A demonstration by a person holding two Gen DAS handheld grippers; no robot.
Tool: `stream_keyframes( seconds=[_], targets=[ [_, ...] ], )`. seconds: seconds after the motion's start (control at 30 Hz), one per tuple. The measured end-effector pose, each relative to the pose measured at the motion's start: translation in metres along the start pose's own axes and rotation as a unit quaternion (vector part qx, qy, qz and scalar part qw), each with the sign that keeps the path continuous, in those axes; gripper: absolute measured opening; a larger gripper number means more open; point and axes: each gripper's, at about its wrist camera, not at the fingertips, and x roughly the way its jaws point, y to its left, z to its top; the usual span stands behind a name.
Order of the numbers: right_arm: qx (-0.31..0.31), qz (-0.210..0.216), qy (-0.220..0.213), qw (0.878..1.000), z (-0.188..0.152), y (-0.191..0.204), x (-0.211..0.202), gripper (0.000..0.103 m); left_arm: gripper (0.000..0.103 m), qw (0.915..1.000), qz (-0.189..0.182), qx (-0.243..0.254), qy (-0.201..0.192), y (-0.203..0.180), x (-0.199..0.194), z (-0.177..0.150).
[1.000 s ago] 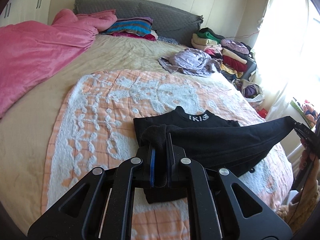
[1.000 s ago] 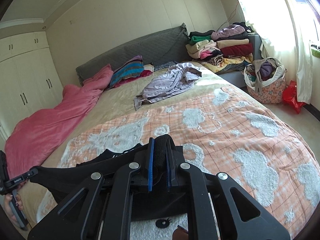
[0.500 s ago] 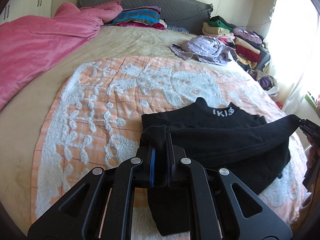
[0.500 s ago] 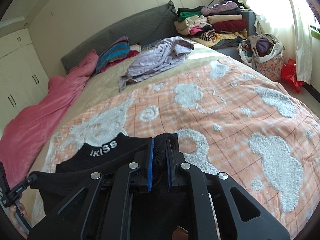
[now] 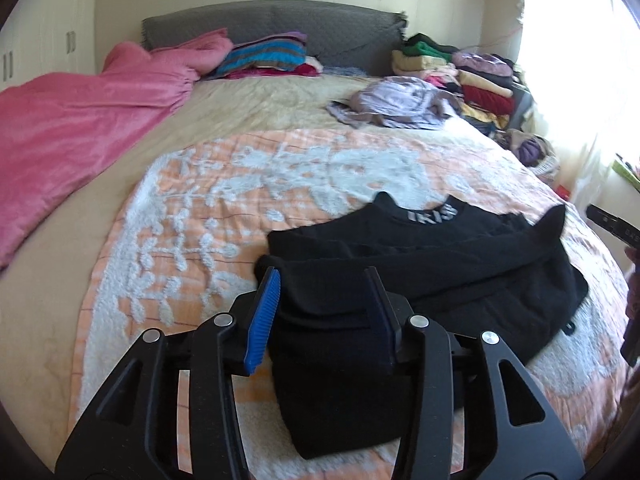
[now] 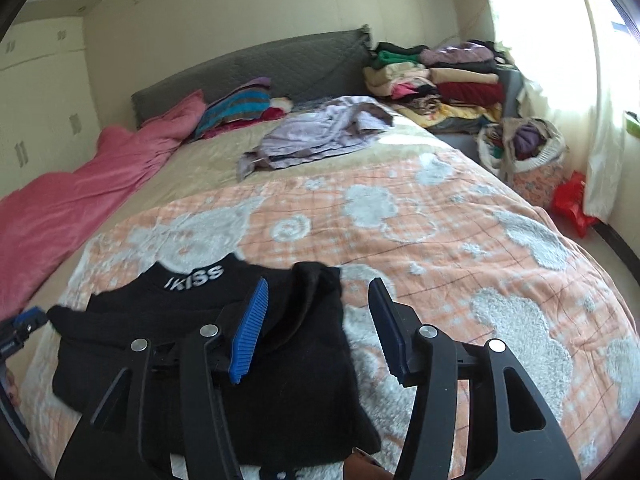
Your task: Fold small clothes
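Observation:
A black top with a white-lettered collar (image 5: 434,216) lies folded on the orange and white blanket (image 5: 208,216). My left gripper (image 5: 322,304) hovers low over the top's left end. Its jaws are opening, the cloth lies loose between the fingers, and the pads do not press on it. In the right wrist view the same black top (image 6: 168,320) lies at lower left, with its right corner sticking up between the fingers of my right gripper (image 6: 316,320). Those jaws are opening too, clear of the cloth. The other gripper (image 6: 16,328) shows at the left edge.
A pink duvet (image 5: 80,120) covers the bed's left side. A lilac heap of clothes (image 6: 320,132) lies further up the bed. Folded clothes are stacked (image 6: 448,80) by the grey headboard (image 5: 272,20). A full laundry bag (image 6: 528,152) stands on the floor on the right.
Both grippers sank toward the bed with the top's folded edge stretched between them. Both have now opened and let it go, and the edge lies slack on the garment.

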Motion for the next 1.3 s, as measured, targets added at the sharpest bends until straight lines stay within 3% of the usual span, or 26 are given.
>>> stream_keyframes(
  seconds=[0.03, 0.07, 0.1, 0.13, 0.17, 0.4, 0.57, 0.93, 1.3],
  targets=[
    [-0.014, 0.012, 0.005, 1.0, -0.001, 0.006, -0.002, 0.03, 0.034, 1.0, -0.004, 0.006, 0.003, -0.004, -0.001, -0.001],
    [-0.028, 0.02, 0.012, 0.999, -0.003, 0.012, -0.003, 0.024, 0.027, 0.9999, -0.008, 0.014, 0.007, -0.007, -0.001, -0.003],
    [-0.037, 0.024, 0.017, 0.999, -0.004, 0.016, -0.003, 0.02, 0.021, 0.9996, -0.011, 0.022, 0.011, -0.012, -0.001, -0.005],
    [-0.053, 0.033, 0.028, 0.998, -0.007, 0.023, -0.001, 0.018, 0.008, 0.9993, -0.016, 0.03, 0.018, -0.017, 0.0, -0.008],
    [-0.065, 0.04, 0.038, 0.996, -0.01, 0.029, 0.002, 0.017, 0.005, 0.9988, -0.021, 0.037, 0.024, -0.02, 0.001, -0.011],
    [-0.109, 0.068, 0.119, 0.984, -0.036, 0.063, 0.027, 0.017, 0.004, 0.9948, -0.04, 0.068, 0.064, -0.042, 0.015, -0.031],
    [-0.129, 0.045, 0.159, 0.978, -0.053, 0.073, 0.046, 0.017, 0.004, 0.9921, -0.038, 0.074, 0.094, -0.046, 0.036, -0.041],
    [-0.123, 0.021, 0.159, 0.979, -0.053, 0.065, 0.083, 0.016, 0.004, 0.9912, -0.017, 0.081, 0.104, -0.038, 0.07, -0.028],
    [-0.066, 0.031, 0.138, 0.988, -0.016, 0.051, 0.113, 0.017, 0.012, 0.9952, 0.009, 0.046, 0.085, 0.001, 0.093, 0.007]
  ],
)
